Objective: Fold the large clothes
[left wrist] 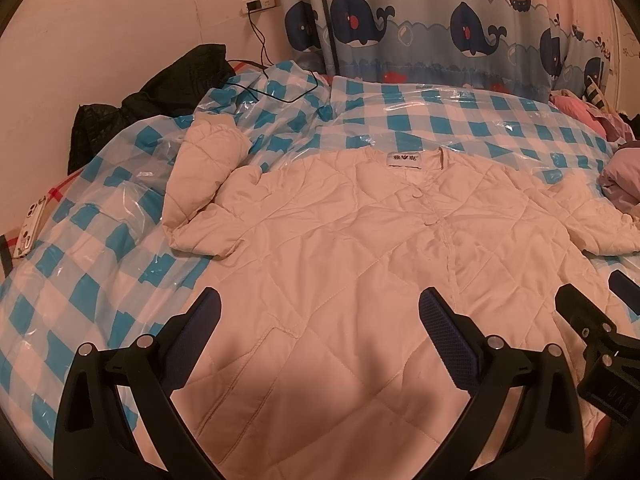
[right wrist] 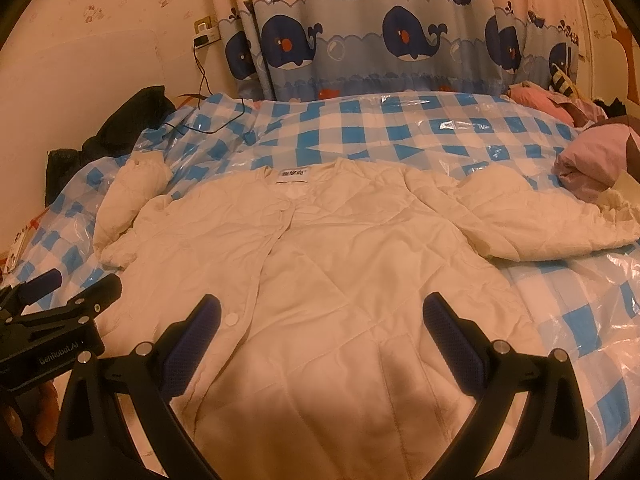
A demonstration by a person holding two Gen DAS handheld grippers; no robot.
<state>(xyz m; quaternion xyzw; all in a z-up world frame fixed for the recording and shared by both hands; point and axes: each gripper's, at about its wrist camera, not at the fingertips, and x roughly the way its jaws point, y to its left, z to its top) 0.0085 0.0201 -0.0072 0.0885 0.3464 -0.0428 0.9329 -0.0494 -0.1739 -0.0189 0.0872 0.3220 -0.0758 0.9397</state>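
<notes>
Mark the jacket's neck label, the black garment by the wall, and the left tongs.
neck label (left wrist: 405,159), left wrist view, middle of the white tag.
black garment (left wrist: 160,96), left wrist view, its quilted upper fold.
left tongs (left wrist: 320,340), left wrist view, midway between the open fingertips.

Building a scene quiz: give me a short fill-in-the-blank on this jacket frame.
1. The white quilted jacket lies spread on a blue-and-white ____ sheet.
2. The left gripper is ____, holding nothing.
3. The curtain is printed with ships and ____.
4. The jacket's neck label faces ____.

Missing: checked; open; whales; up
</notes>
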